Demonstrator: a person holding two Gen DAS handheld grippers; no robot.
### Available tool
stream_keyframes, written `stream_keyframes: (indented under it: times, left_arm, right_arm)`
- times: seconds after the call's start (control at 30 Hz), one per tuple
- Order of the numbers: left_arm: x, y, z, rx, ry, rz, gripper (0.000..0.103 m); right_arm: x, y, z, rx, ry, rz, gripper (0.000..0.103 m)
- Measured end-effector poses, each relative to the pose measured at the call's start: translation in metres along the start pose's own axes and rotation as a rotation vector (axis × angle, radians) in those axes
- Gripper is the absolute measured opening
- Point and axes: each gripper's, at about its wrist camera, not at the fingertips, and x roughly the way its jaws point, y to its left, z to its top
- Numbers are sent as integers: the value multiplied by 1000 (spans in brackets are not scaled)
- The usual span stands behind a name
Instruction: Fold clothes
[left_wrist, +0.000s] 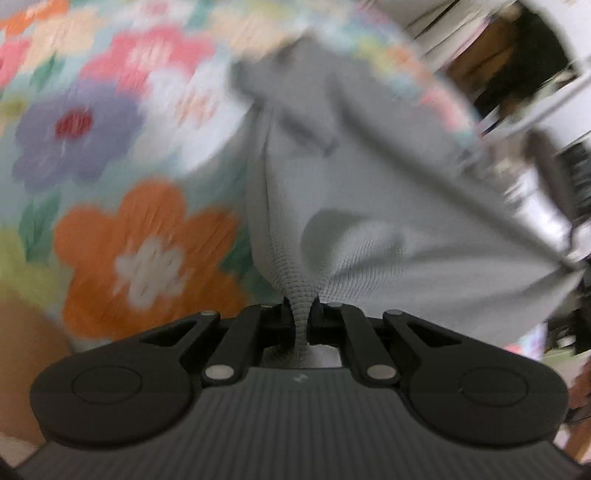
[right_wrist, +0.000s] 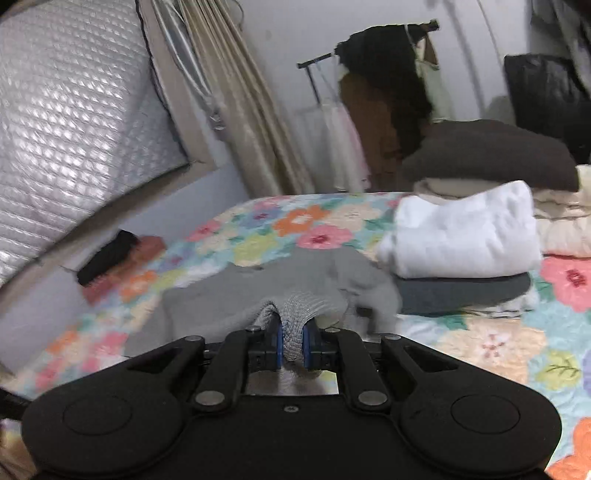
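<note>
A grey knit garment (left_wrist: 354, 206) hangs stretched in front of the left wrist camera, over a flowered bedspread (left_wrist: 110, 155). My left gripper (left_wrist: 301, 314) is shut on a bunched edge of it. In the right wrist view the same grey garment (right_wrist: 229, 295) lies partly on the flowered bedspread (right_wrist: 280, 229), and my right gripper (right_wrist: 292, 345) is shut on another bunched edge of it between blue pads. The left wrist view is blurred by motion.
A stack of folded clothes (right_wrist: 461, 236), white on top of dark grey, sits on the bed to the right, with brown and cream bedding (right_wrist: 495, 155) behind it. A dark item (right_wrist: 107, 254) lies at the bed's left edge. A curtain (right_wrist: 236, 110) and a clothes rack (right_wrist: 384, 88) stand behind.
</note>
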Motion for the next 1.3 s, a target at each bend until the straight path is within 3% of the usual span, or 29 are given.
stream_keyframes:
  times: [0.13,0.2,0.3,0.4,0.57,0.6,0.63,0.77,0.93,1.1,1.2,1.3]
  left_arm:
    - [50,-8,-14,43,80,100,3]
    - [61,-19,-17,100,91,149,4]
    - [67,-34,-18,178,81,207,6]
    - [71,-39,-17,200,76,221,6]
    - [71,-32,-12,166,80,198,9]
    - [71,-29,-11,155,82,190,9]
    - [70,-26,-9,142,85,181,9]
    - [70,-15,-7,102,94,146,9]
    - [75,-10,-10,105,86,136,10]
    - [76,-13,-13,137,76,145,10]
    - [76,-11,-13,125,76,139,10]
    - [76,-11,-12,120,75,133,10]
  right_arm:
    - [42,11,-36,-67,59,-99,13]
    - [53,17,-45,-85,42,-82,14]
    - [74,17,-41,-22,58,108,14]
    - [94,36,-32,-71,107,259,14]
    - [129,65,-44,-123,272,322,23]
    - [130,67,-49,-131,298,353,30]
    - [128,67,-54,-133,312,401,38]
    - [101,51,-67,-90,309,531,44]
    - [62,26,-69,-27,200,527,44]
    - [54,25,-69,-54,114,358,44]
    - [73,40,-70,-105,109,365,65]
    - [104,73,-71,-193,164,372,65]
